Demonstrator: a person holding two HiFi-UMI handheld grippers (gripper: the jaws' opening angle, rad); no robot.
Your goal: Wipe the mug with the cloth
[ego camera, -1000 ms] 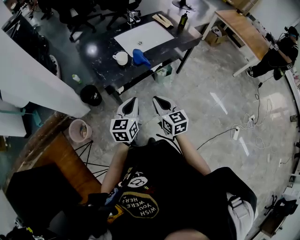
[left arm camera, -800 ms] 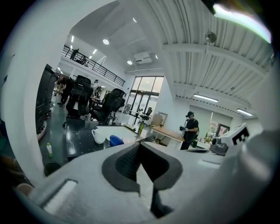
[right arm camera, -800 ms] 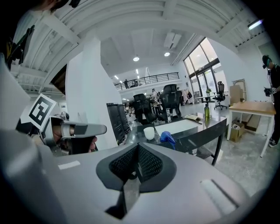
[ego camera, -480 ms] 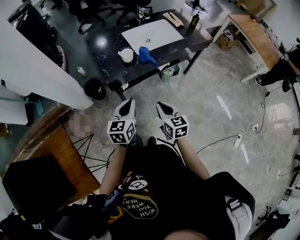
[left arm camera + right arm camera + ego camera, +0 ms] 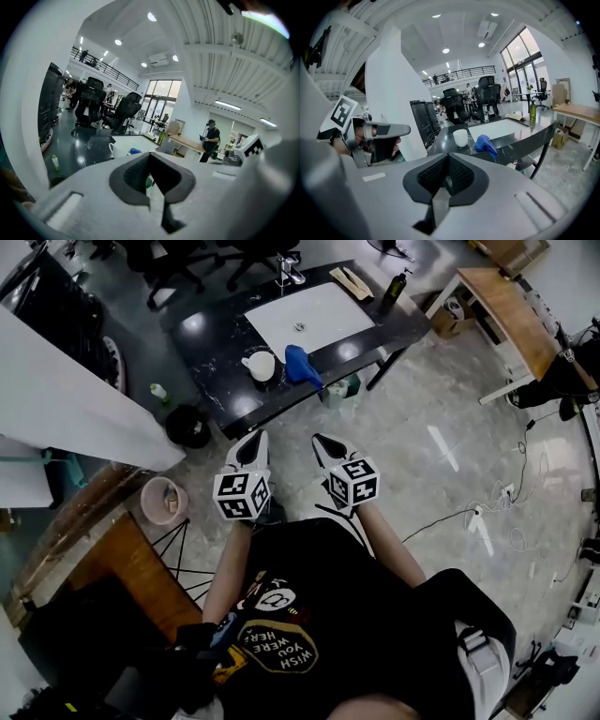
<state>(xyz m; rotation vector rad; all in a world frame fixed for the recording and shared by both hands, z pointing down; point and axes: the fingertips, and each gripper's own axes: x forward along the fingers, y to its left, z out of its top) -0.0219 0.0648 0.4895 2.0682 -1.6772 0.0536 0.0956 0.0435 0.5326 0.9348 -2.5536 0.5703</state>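
Head view: we face the dark worktop (image 5: 208, 336); our left claw (image 5: 251, 439) and right claw (image 5: 321, 441), both clenched and empty, hang short of it, while blue cloth (image 5: 302, 364) and white mug (image 5: 262, 365) sit side by side at its near edge.

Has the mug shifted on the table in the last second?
No. The mug still stands just left of the cloth, near the sink's front corner; only the head camera shifted.
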